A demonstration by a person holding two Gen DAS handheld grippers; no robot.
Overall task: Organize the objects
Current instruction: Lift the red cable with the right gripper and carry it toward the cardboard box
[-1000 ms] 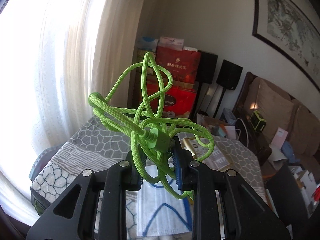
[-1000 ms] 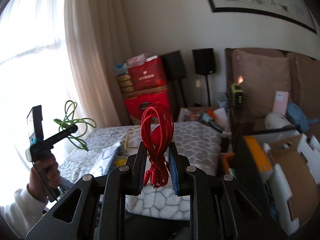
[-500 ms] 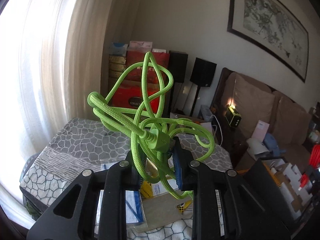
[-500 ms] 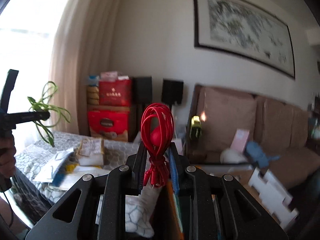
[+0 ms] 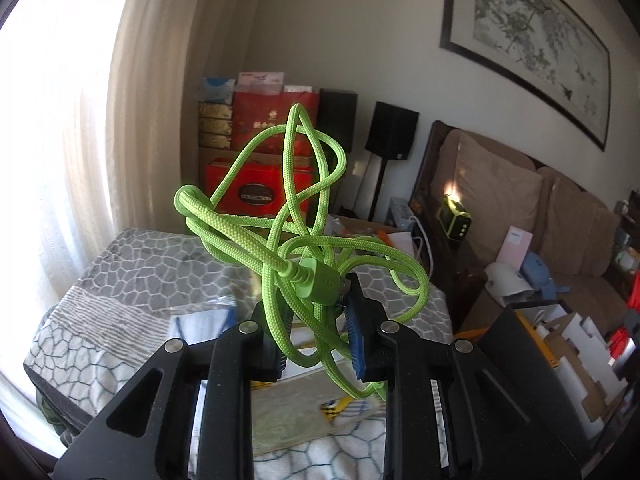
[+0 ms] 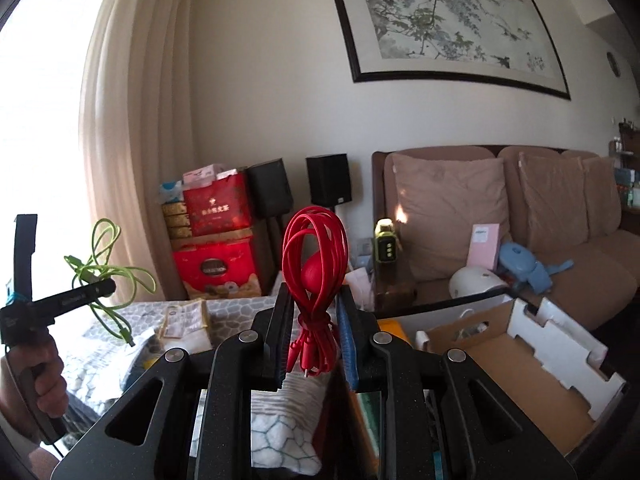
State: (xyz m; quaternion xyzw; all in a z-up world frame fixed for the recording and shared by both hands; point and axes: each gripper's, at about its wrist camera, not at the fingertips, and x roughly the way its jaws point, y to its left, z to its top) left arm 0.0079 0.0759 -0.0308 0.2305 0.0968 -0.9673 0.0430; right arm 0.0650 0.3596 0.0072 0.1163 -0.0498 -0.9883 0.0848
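Note:
A tangled green braided cable (image 5: 304, 248) with a green plug sticks up out of my left gripper (image 5: 316, 320), which is shut on it, held in the air above the table. From the right wrist view the same green cable (image 6: 106, 276) hangs at the left from the left gripper (image 6: 102, 290), gripped by a hand (image 6: 44, 380). My right gripper (image 6: 312, 324) is shut on a coiled red cable (image 6: 314, 272), whose loops rise above the fingers and whose ends dangle below.
A table under a grey patterned cloth (image 5: 152, 264) carries papers and packets (image 6: 182, 320). An open cardboard box (image 6: 516, 356) stands at the right, a brown sofa (image 6: 520, 220) behind it. Red gift boxes (image 6: 216, 268) and black speakers (image 6: 328, 180) line the back wall by the curtain.
Both views have swung to the right: the sofa and the cardboard box have come into view, the window has slid left. Both cables stay clamped as before.

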